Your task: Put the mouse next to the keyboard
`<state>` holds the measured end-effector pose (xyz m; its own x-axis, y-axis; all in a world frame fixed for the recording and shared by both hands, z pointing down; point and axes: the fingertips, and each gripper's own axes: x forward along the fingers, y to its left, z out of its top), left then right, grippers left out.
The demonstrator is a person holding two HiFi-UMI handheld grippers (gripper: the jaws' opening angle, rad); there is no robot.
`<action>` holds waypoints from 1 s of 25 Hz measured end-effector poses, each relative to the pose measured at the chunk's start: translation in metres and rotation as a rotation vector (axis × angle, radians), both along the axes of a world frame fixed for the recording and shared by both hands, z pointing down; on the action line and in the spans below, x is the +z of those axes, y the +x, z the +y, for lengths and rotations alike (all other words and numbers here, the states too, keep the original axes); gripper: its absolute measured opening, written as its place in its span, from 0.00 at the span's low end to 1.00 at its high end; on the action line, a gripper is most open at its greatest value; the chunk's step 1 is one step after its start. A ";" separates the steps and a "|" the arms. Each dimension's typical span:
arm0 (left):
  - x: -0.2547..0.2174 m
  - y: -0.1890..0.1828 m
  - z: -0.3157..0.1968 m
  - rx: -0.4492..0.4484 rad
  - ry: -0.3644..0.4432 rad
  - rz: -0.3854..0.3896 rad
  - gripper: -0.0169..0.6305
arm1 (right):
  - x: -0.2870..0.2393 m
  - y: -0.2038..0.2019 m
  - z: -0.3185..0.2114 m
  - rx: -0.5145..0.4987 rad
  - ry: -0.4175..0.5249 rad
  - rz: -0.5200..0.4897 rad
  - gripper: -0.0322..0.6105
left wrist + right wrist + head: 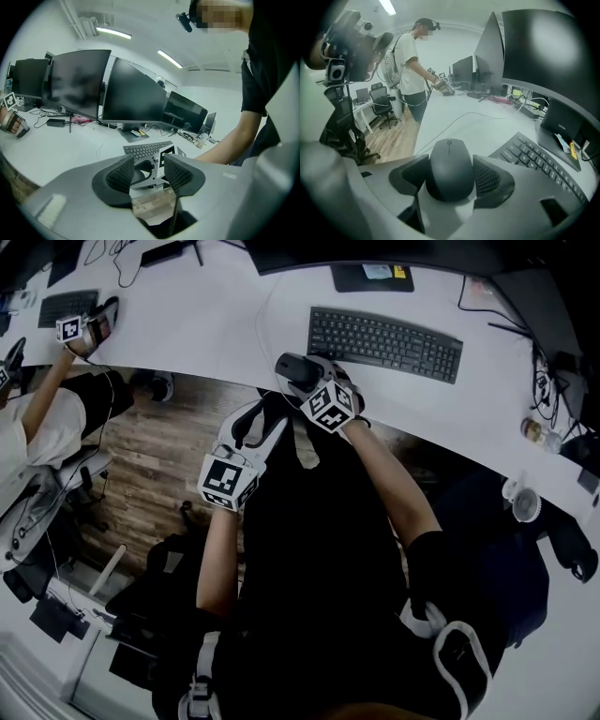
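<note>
1 mouse clamped in your right gripper jaws | your left gripper jaws apart | 2 keyboards: near keyboard just beside mouse

White curved desk carrying black keyboard near front edge; monitor base sitting behind it; second keyboard lying far left; thin cable trailing across top.

Open across bare desk left of keyboard, apart from thin cable lying there. Blocked behind keyboard by monitor base, at near-left corner by right gripper clamping mouse, far right by cable clutter.
</note>
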<state>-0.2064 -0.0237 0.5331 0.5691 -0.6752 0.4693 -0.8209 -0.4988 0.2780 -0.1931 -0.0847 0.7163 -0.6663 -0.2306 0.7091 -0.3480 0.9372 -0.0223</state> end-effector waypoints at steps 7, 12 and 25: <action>0.001 -0.001 -0.002 0.005 -0.002 0.001 0.33 | 0.010 -0.001 0.004 0.001 -0.046 0.018 0.51; 0.000 0.002 -0.003 0.010 0.002 0.002 0.33 | 0.009 -0.001 0.004 0.008 -0.039 -0.005 0.51; -0.006 0.006 -0.015 0.014 0.019 -0.007 0.32 | -0.009 0.011 0.001 0.008 -0.029 -0.052 0.51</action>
